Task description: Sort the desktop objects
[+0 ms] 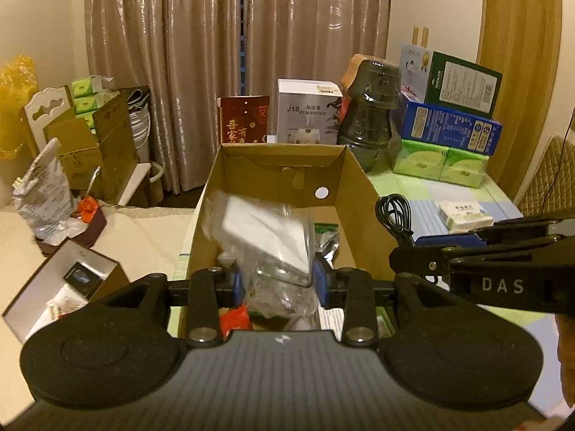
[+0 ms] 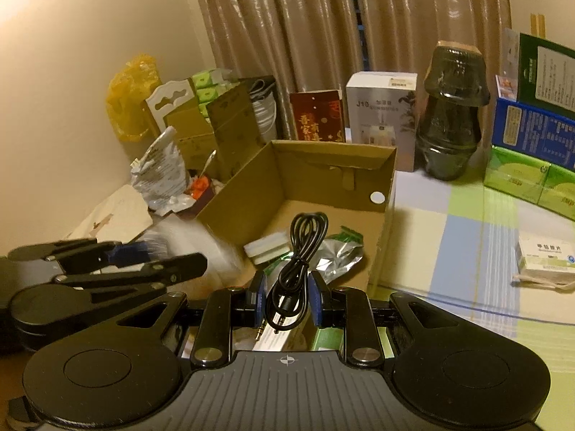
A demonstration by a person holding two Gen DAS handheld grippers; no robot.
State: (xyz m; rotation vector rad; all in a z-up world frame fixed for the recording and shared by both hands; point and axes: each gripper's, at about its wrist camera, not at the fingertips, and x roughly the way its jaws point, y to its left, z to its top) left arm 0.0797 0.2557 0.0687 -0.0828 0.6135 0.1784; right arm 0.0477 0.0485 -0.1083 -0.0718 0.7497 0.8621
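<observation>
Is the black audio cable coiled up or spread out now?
Coiled. The black audio cable is bundled in loops, tied at its middle, and held between the fingers of the right gripper above the cardboard box.

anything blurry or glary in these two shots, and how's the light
Left wrist view: warm dim light, the clear plastic bag in the left tool is motion-smeared, curtain shows glare streaks. Right wrist view: same tint, fisheye-bent edges, the black cable in the right tool looks sharp.

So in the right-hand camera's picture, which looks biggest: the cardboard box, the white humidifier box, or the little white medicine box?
1. Cardboard box, clearly the largest.
2. White humidifier box.
3. Medicine box, smallest, though it sits nearer the camera, at the distorted edge, so its true size is uncertain.
</observation>
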